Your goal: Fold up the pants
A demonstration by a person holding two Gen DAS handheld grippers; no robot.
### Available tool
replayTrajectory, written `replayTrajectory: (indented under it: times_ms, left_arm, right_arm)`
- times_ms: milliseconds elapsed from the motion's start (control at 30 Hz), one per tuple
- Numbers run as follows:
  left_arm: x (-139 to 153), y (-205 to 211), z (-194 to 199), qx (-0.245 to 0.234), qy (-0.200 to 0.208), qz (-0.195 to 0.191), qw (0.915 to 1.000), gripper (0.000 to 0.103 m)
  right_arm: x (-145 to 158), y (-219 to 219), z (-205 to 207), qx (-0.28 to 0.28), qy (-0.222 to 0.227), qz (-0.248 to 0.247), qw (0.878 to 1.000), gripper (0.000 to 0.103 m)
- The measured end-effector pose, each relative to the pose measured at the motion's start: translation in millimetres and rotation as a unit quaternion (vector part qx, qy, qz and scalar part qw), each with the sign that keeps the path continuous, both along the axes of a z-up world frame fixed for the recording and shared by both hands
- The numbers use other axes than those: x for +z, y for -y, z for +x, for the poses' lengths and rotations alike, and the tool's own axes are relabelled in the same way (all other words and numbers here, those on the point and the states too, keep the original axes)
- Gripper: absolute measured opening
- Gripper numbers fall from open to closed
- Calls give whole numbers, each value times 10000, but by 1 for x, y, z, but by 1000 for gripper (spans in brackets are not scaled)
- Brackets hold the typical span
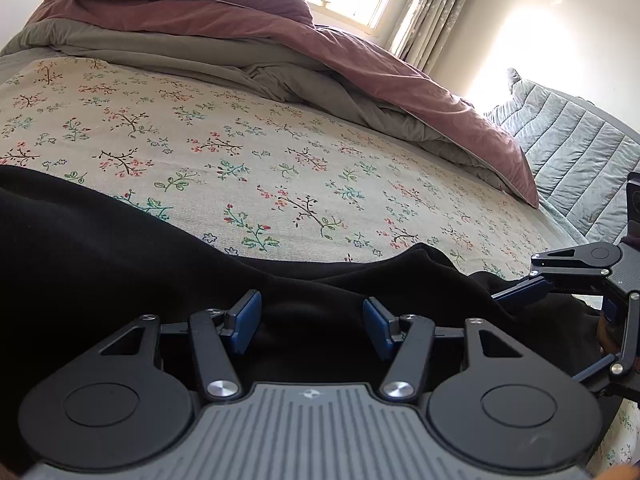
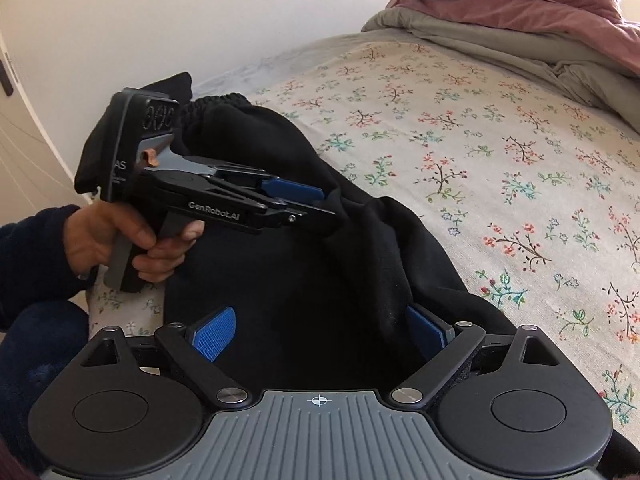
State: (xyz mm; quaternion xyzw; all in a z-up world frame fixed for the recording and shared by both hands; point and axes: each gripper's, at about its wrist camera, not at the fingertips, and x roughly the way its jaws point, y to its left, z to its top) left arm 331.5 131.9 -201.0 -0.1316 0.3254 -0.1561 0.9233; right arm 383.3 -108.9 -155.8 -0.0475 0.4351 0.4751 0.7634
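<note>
While the black pants lie bunched on the bed, both grippers' fingers gape wide around the cloth.

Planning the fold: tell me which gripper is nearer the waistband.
The left gripper, beside the gathered waistband; the right gripper sits farther down the pants.

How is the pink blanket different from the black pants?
The pink blanket is heaped up at the far end of the bed; the black pants lie at the near edge, by both grippers. The blanket has a grey underside; the pants are all black, with an elastic waistband. Both are soft and rumpled.
</note>
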Motion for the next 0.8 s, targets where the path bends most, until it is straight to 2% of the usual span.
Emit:
replayTrajectory:
  times_ms: [133, 200, 300, 467, 567, 633, 800]
  left_arm:
    - [0, 0, 0, -3, 8, -6, 10000, 76]
    - [0, 0, -1, -12, 15, -12, 10000, 76]
    - [0, -2, -1, -27, 18, -34, 10000, 76]
    - [-1, -2, -3, -35, 44, -35, 10000, 76]
    - [-1, -3, -3, -33, 42, -49, 10000, 76]
    - [-1, -3, -3, -32, 47, -36, 10000, 76]
    - [-1, -4, -4, -45, 53, -72, 9999, 76]
  right_arm:
    - [-5, -2, 13, -322, 201, -341, 9987, 93]
    - [-12, 1, 22, -419, -32, -387, 9984, 93]
    - [-18, 4, 21, -266, -258, -312, 9988, 94]
    - [-3, 0, -6, 530, -228, -179, 9982, 95]
    - [-2, -4, -6, 601, -236, -194, 9977, 95]
    - [-7, -6, 5, 412, -281, -209, 9985, 95]
    - [-18, -19, 47, 194, -1037, 541, 9930, 95]
